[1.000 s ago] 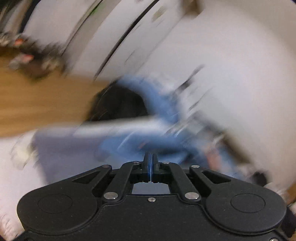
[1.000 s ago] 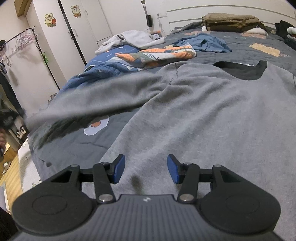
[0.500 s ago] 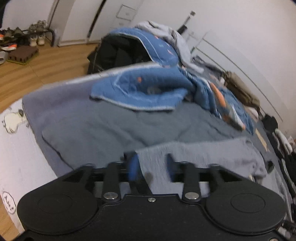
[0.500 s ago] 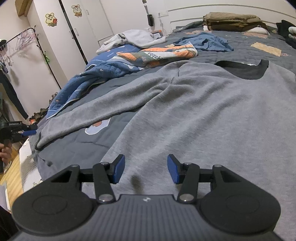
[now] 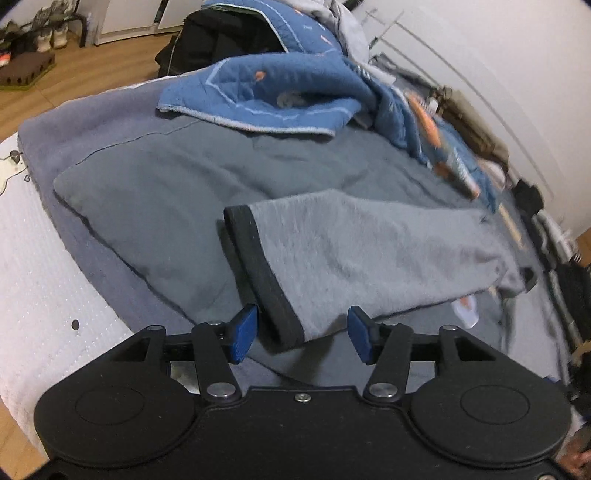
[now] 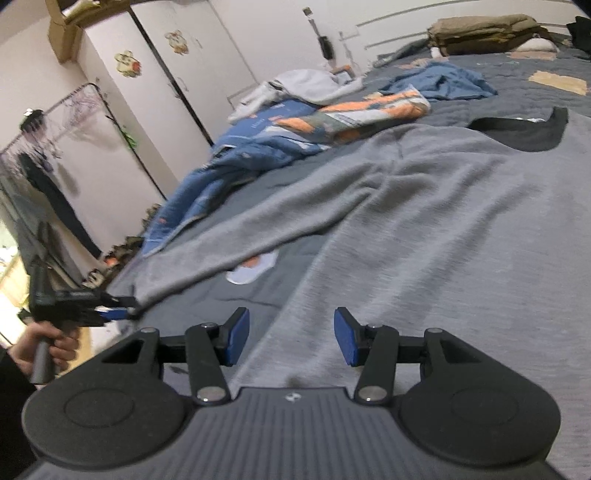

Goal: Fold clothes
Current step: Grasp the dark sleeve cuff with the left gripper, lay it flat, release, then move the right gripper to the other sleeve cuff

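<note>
Left gripper (image 5: 301, 334): jaws parted, having just opened, sleeve cuff (image 5: 258, 273) lying loose between them near the bed's (image 5: 147, 192) corner. Right gripper (image 6: 291, 339): parted, empty, over sweatshirt (image 6: 424, 229).

You work on a bed (image 6: 436, 107) with a dark grey quilted cover. On it lies a grey sweatshirt (image 6: 461, 229), spread flat, its sleeve (image 5: 369, 251) stretched to the bed's edge. Behind it you see a blue blanket (image 6: 258, 155), a blue garment (image 6: 447, 79) and folded olive clothes (image 6: 487, 27).

Home bedroom: bed (image 6: 480, 66), wardrobe (image 6: 166, 92).
</note>
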`<state>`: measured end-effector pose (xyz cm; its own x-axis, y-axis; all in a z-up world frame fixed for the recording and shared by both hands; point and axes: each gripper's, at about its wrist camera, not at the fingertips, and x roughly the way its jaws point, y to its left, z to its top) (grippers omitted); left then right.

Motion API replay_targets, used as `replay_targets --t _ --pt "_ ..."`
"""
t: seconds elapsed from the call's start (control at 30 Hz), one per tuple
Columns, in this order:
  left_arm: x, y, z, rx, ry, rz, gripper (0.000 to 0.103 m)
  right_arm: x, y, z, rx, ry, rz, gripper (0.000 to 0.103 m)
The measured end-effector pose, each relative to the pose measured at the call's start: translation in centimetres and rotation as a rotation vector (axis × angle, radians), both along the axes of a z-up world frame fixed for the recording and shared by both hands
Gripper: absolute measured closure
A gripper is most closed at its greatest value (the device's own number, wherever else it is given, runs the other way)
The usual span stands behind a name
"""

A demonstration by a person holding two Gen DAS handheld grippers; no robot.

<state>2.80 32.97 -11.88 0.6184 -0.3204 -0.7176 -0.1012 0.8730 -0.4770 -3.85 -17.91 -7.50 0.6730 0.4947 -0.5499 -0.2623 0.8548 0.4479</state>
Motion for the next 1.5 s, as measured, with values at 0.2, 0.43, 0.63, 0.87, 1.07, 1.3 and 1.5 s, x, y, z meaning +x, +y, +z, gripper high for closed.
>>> replay_targets --t 0.2,0.43,0.63,0.87,1.07,1.3,1.5 --pt "0.4 1.0 -0.8 -0.126 0.002 0.075 0.055 -0.1 0.7 0.0 0.008 0.001 0.025 0.053" --pt "-0.5 1.4 2.5 -0.111 -0.17 0.121 0.099 -0.4 1.0 0.1 0.011 -0.002 0.035 0.053" --pt "-0.2 2.8 2.9 -0.024 -0.132 0.197 0.098 -0.3 0.8 0.2 0.022 -0.006 0.026 0.053" --pt "0.3 2.5 3.4 0.069 -0.114 0.266 0.086 -0.2 0.6 0.5 0.021 -0.014 0.018 0.053" --pt "0.1 -1.5 6.5 0.038 -0.259 0.126 0.067 -0.1 -0.7 1.0 0.028 -0.021 -0.034 0.053" --pt "1.6 -9.0 7.6 0.024 -0.316 -0.063 0.063 -0.5 -4.3 2.2 0.01 -0.061 -0.134 0.053" --pt "1.8 -15.5 8.1 0.03 -0.355 -0.21 0.056 -1.2 -8.1 2.8 -0.019 -0.082 -0.229 0.053"
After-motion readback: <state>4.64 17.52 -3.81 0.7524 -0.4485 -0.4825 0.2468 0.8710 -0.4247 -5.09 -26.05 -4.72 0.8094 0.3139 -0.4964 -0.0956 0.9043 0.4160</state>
